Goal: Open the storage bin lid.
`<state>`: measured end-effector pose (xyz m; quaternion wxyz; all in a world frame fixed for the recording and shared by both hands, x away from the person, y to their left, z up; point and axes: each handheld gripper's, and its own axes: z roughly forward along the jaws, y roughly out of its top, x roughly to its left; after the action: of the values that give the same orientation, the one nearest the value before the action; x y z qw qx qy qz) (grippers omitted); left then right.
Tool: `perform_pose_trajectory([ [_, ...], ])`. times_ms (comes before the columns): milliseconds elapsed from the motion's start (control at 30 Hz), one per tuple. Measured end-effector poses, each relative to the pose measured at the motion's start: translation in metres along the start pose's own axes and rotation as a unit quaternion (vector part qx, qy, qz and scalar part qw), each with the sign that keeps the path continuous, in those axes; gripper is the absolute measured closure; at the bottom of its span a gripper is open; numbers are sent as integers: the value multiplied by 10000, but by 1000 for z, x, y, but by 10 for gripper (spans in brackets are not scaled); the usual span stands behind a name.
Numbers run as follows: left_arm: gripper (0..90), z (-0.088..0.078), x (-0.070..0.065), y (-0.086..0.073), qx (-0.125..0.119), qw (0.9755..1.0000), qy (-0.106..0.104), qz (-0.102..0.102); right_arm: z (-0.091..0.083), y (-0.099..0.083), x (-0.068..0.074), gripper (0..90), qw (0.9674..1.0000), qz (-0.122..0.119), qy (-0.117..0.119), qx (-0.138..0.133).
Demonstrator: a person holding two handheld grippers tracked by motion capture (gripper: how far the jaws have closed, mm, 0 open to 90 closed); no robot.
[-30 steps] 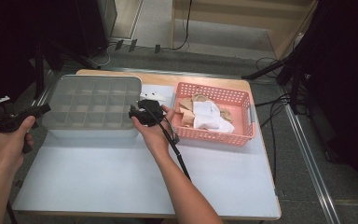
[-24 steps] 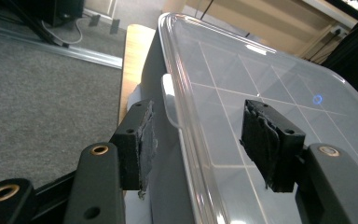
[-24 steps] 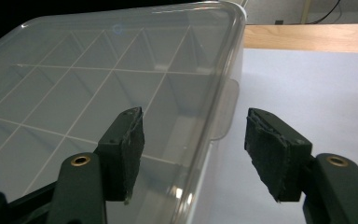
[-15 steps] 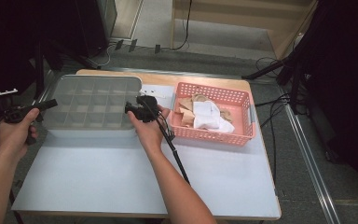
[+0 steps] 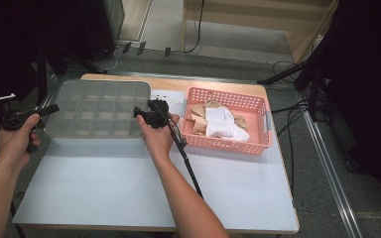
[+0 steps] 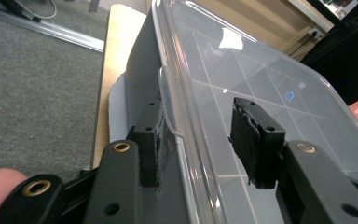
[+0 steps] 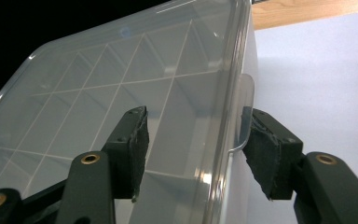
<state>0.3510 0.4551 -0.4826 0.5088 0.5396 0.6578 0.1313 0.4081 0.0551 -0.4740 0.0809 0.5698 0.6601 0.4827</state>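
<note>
At both short ends of the divided box (image 5: 96, 115), I'm lining up to lift its lid.
Left gripper (image 6: 205, 140) has been closing and right gripper (image 7: 193, 144) too; each straddles a clear latch tab, not yet pinching. Next: squeeze both together. Smooth translucent plastic, gridded compartments, on the white table (image 5: 129, 188).

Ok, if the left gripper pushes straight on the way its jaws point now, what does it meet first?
The left gripper already straddles the rim of the clear lidded box, beside the lid's small tab. Going straight on, that rim would probably meet the gripper's throat first; depth is unclear.
</note>
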Motion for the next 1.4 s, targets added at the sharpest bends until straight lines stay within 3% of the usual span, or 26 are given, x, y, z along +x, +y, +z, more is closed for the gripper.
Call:
perform_pose_trajectory([
  [267,582,-6,-7,1,-91,9998,109,170,-7,3,4,484,9999,61,-50,-139],
  [433,591,-9,-8,1,-24,9998,135,167,-9,4,2,532,9996,246,-52,-122],
  [733,599,-13,-9,1,-124,9997,98,195,-14,5,3,576,9995,221,-105,-195],
  [800,603,-16,-9,2,-194,9996,116,180,-17,6,3,613,9989,333,10,-336],
  [1000,639,-28,-8,3,-349,9993,72,71,-26,7,12,657,9978,329,159,-555],
  [1400,693,-63,-28,1,-617,9976,-90,303,-57,11,16,706,9950,461,515,-720],
])
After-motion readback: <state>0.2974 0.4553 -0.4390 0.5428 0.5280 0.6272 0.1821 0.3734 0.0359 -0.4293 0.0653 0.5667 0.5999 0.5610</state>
